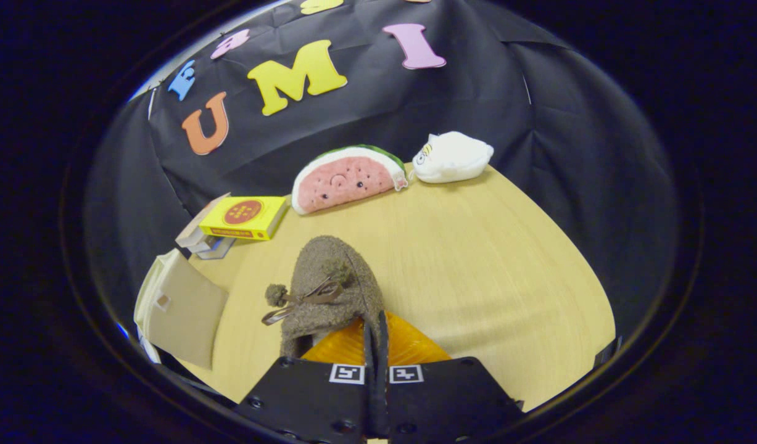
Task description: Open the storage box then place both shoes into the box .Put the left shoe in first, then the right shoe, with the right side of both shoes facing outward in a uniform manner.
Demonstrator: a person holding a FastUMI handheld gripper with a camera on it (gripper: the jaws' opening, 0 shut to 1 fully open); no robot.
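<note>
A brown fuzzy shoe [329, 290] with a small bow and pompoms on its top and an orange part [409, 345] beside the fingers points away from me, right ahead of my gripper [376, 351]. The two fingers stand pressed together on the thin rim of the shoe's opening, holding it. I cannot tell whether the shoe rests on the wooden table [508, 277] or hangs just above it. To the left of the shoe stands the pale storage box [181, 308], its beige flap turned toward me; its inside is hidden.
Beyond the box lies a yellow book [245, 216] on a small stack of books. At the back of the table sit a watermelon-slice plush [347, 179] and a white plush [452, 157]. Black cloth walls close the booth behind.
</note>
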